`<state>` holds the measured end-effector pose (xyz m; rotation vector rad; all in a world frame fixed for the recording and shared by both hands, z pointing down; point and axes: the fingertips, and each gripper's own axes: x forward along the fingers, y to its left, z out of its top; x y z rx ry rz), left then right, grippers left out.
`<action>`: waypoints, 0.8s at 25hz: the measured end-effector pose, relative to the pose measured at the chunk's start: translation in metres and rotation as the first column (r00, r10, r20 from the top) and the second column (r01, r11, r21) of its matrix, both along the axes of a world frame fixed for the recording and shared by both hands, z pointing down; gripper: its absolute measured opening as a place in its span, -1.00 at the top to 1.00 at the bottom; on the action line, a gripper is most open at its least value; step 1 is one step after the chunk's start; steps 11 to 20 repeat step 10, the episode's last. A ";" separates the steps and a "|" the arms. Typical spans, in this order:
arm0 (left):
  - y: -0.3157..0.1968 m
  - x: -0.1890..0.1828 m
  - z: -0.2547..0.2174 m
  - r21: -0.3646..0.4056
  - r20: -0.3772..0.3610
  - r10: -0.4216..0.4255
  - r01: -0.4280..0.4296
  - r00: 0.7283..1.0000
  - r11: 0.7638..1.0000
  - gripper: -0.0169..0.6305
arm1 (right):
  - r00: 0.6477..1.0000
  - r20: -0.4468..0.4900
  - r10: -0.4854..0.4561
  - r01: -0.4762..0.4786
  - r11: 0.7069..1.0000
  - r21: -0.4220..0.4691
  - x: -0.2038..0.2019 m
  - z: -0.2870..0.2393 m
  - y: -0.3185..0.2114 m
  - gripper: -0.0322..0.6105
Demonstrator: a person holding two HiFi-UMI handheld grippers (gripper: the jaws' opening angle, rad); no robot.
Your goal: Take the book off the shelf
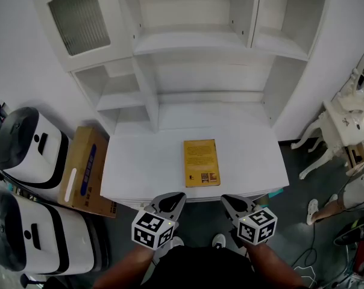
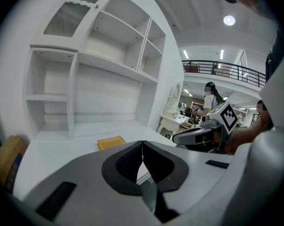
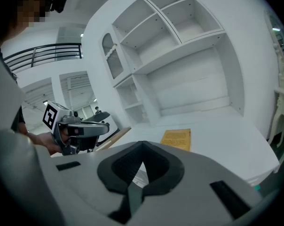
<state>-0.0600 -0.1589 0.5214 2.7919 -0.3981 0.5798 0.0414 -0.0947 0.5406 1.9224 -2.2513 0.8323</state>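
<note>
Book (image 1: 200, 162) lies on the countertop (image 1: 140, 161) of the shelf unit (image 1: 194, 42), shelves bare; left gripper (image 1: 173, 198) and right gripper (image 1: 233, 200) hang closed, empty, at its front: removal seems done.

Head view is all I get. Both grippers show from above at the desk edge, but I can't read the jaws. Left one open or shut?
Observer: Left gripper is shut. Its own view shows the pads together with nothing between them.
Operator: Right one?
Observer: Right gripper is shut too, on nothing. The book lies flat out past its tips.
Operator: Anything further back on the right?
Observer: The left gripper view shows a person standing far back, below a railed balcony.
</note>
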 end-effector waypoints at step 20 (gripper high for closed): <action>-0.001 -0.003 0.001 -0.003 0.001 -0.001 0.001 1.000 1.000 0.91 | 1.000 0.000 0.016 -0.016 1.000 -0.001 0.003 0.002 0.000 0.81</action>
